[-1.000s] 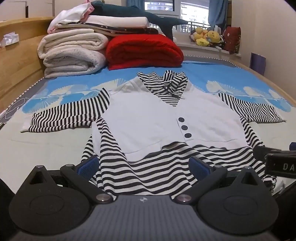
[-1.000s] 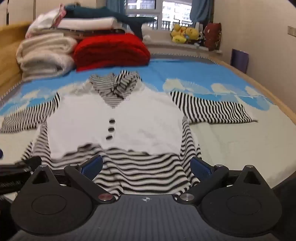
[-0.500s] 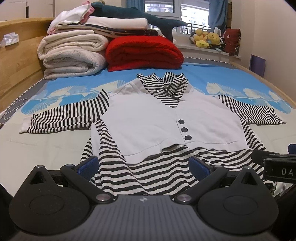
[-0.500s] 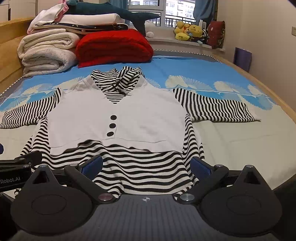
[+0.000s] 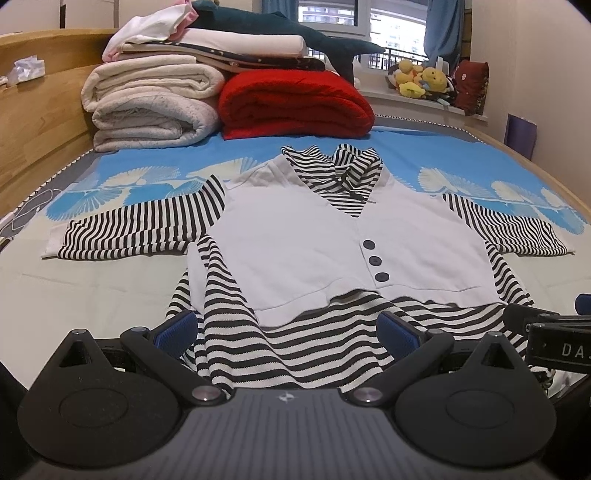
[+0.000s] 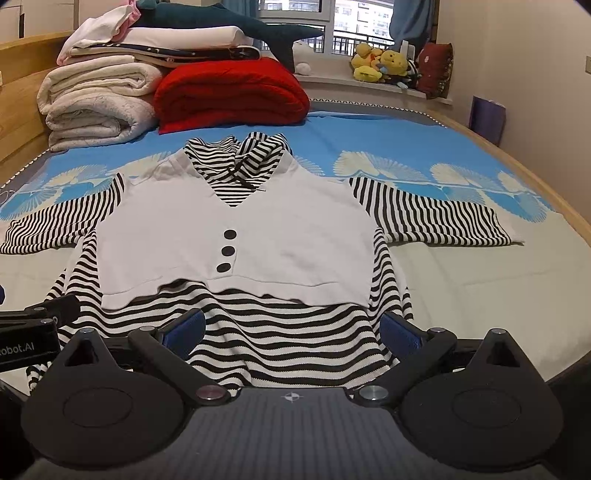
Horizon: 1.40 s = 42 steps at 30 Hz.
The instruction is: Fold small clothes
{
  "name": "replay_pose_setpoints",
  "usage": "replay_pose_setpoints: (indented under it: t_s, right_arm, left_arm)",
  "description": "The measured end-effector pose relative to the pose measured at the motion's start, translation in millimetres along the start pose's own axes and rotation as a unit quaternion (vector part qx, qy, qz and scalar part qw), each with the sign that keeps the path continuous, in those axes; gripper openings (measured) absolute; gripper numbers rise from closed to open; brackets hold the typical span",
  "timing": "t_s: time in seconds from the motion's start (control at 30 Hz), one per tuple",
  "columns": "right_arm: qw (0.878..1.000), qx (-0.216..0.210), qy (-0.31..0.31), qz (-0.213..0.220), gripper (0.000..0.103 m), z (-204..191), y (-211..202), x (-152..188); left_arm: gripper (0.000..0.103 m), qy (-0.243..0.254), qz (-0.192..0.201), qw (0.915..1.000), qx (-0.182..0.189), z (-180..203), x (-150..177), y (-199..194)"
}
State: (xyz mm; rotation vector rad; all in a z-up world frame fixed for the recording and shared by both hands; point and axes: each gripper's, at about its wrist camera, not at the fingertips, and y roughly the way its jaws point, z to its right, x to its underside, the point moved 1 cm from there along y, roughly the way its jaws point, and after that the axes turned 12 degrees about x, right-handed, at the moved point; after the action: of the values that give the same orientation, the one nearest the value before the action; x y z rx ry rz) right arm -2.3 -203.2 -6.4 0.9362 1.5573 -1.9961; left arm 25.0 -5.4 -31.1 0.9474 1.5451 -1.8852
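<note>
A small top (image 5: 295,236) lies flat on the bed, front up: white vest panel with three dark buttons, black-and-white striped collar, sleeves and hem. Both sleeves are spread out sideways. My left gripper (image 5: 286,330) is open over the left part of the striped hem, empty. My right gripper (image 6: 291,330) is open over the right part of the same top (image 6: 236,236), also empty. Each gripper's black body shows at the edge of the other's view: the right gripper (image 5: 546,332) and the left gripper (image 6: 33,328).
Folded white blankets (image 5: 147,107), a red quilt (image 5: 295,103) and a dark plush shark (image 5: 280,29) are stacked at the head of the bed. A wooden headboard (image 5: 33,122) runs along the left. Plush toys (image 6: 384,62) sit on the windowsill.
Both grippers have shifted slightly; the view has steadied and sits a little closer to the hem. The top has not moved and both grippers remain open.
</note>
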Motion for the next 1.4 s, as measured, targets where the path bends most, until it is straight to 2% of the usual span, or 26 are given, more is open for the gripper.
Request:
replay_pose_setpoints:
  t_s: [1.07,1.2,1.3,1.4]
  right_arm:
    - [1.0,0.001,0.001,-0.002,0.099,-1.4,0.8,-1.0]
    - [1.0,0.004,0.013,-0.005,0.098,4.3,5.3,-1.9]
    - [0.998,0.021,0.055,-0.027,0.097,22.0,22.2,-2.8]
    - [0.993,0.063,0.082,-0.052,0.087,40.5,47.8,-1.9]
  left_arm:
    - [0.103,-0.003,-0.002,1.0,0.002,-0.6,-2.8,1.5]
    - [0.103,-0.028,-0.025,0.9993,-0.001,-11.0,0.5,9.6]
    - [0.103,-0.057,-0.054,0.9968,-0.018,-26.7,1.6,27.5]
    - [0.103,-0.071,-0.091,0.9925,-0.039,-44.4,0.9,53.9]
